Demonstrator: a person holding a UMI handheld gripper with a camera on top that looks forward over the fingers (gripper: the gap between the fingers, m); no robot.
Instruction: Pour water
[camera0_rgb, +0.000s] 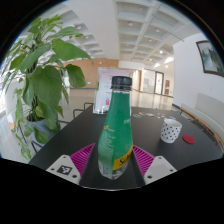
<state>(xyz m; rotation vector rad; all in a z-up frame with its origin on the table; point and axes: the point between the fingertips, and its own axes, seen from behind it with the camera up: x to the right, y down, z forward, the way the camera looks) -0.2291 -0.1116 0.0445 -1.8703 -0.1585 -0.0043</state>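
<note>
A green plastic bottle (116, 125) with a black cap and a yellow label stands upright between my fingers, over a dark table (150, 135). My gripper (114, 152) is shut on the bottle's lower part, with the magenta pads (84, 156) pressing on both of its sides. The bottle's base is hidden low between the fingers. A small white cup (171, 129) with dark dots stands on the table beyond the right finger, apart from the bottle.
A large leafy plant (42, 80) rises close on the left, beyond the left finger. A small red object (189, 139) lies on the table just right of the cup. A bright hall with ceiling lights stretches behind.
</note>
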